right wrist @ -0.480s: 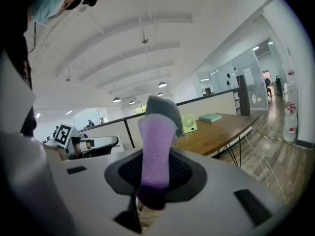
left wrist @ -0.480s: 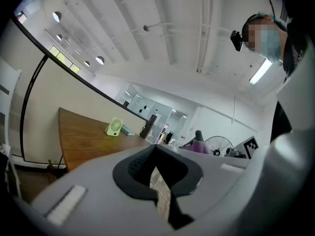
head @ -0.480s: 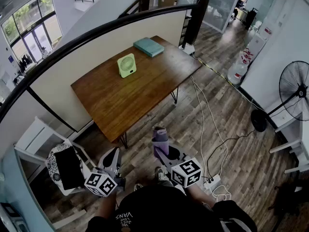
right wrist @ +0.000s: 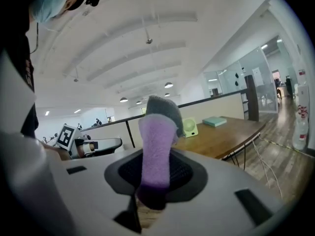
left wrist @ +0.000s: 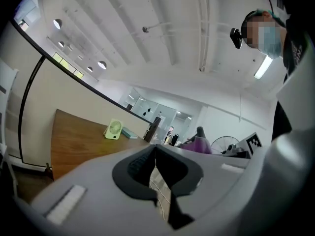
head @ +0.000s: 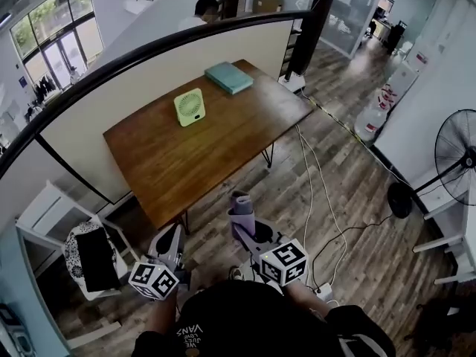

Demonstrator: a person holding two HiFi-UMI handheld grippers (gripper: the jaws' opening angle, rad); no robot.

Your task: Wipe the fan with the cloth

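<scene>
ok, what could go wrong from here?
The small pale-green plastic fan stands free on the brown wooden table; wiping might tip it.
White cables trail over the floor beside the table: trip risk.
The purple-and-grey cloth sticks far out of the right hand-held gripper; it could flop.

Your head camera looks forward and steeply down from high up, with the left gripper (head: 175, 238) and the right gripper (head: 244, 225) close at the bottom edge and the wooden table (head: 223, 136) well ahead of them. Each gripper camera sits right behind its own jaws and looks along them, low and roughly level, toward that table. All three views share the tabletop with the green fan (head: 189, 107), seen small and far off.
</scene>
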